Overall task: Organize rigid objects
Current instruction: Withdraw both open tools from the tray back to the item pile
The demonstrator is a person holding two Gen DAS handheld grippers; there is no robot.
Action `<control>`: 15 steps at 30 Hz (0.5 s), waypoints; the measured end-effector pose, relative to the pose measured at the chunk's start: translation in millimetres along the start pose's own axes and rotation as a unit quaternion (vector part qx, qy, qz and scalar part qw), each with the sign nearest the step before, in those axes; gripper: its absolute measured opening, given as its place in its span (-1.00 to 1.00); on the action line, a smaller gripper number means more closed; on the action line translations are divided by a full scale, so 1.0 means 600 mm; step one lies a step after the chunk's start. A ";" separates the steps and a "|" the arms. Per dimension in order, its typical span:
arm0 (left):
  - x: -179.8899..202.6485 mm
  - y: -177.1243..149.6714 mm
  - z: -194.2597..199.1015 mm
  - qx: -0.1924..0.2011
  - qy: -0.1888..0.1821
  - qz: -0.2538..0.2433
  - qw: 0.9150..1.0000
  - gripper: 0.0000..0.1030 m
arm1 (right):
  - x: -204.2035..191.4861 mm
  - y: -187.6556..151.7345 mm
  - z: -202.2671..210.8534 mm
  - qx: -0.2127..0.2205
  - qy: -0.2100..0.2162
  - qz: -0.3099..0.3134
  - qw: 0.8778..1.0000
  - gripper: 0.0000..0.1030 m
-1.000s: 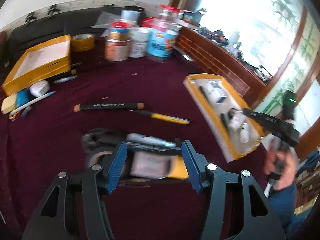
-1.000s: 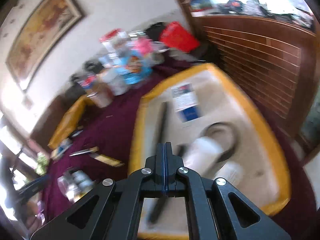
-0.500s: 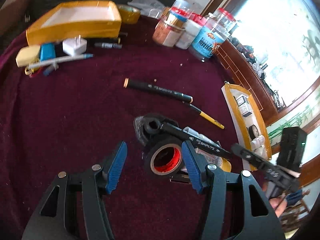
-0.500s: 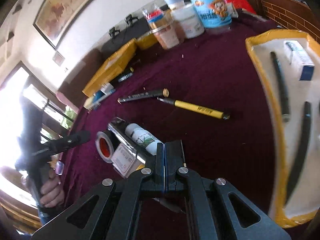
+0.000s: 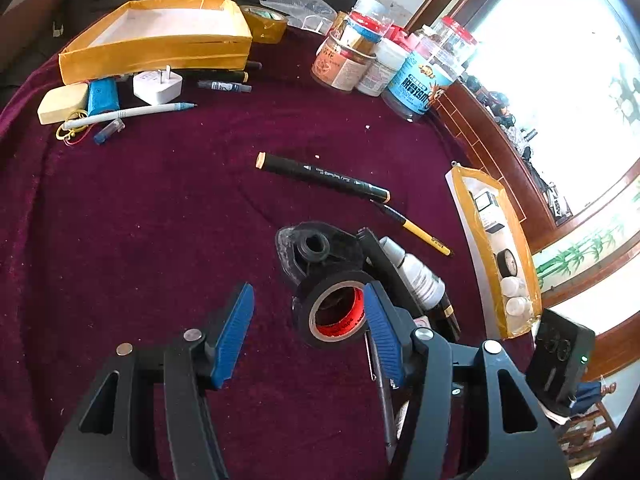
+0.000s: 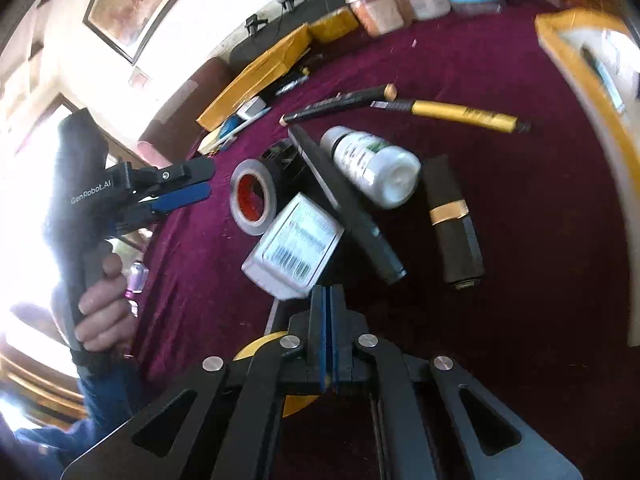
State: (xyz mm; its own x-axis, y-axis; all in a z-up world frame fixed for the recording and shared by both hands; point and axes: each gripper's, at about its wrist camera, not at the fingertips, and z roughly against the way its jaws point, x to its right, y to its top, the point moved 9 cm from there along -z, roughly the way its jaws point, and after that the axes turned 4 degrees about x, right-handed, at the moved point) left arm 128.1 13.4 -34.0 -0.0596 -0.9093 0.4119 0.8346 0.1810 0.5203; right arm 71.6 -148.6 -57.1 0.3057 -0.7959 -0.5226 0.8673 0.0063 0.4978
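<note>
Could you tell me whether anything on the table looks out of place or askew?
Yes: near the middle a heap lies jumbled rather than sorted. The white bottle lies on its side, a black bar runs slanted between it and a barcoded box, and the tape roll stands on edge beside them. Nothing looks spilled or broken.

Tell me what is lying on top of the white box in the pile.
A long black bar lies across the white box. Whatever is under the box is hidden.
</note>
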 end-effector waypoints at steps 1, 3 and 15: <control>0.001 -0.001 -0.001 -0.001 0.000 -0.001 1.000 0.08 | 0.001 0.001 0.006 0.004 -0.003 0.002 1.000 -0.77; 0.001 -0.003 -0.003 -0.003 0.003 -0.003 1.000 0.08 | -0.003 -0.001 0.018 0.006 0.003 0.007 1.000 -0.42; 0.010 -0.009 0.001 -0.001 -0.001 -0.020 1.000 0.08 | -0.086 -0.045 0.009 0.019 -0.056 0.184 0.981 0.23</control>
State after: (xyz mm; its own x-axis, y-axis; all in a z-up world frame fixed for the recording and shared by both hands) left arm 122.9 7.1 -33.9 -0.0938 -0.9147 0.3931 0.8328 0.1443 0.5344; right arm 30.2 -111.0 -40.1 0.5483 -0.8059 -0.2234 0.6899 0.2849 0.6655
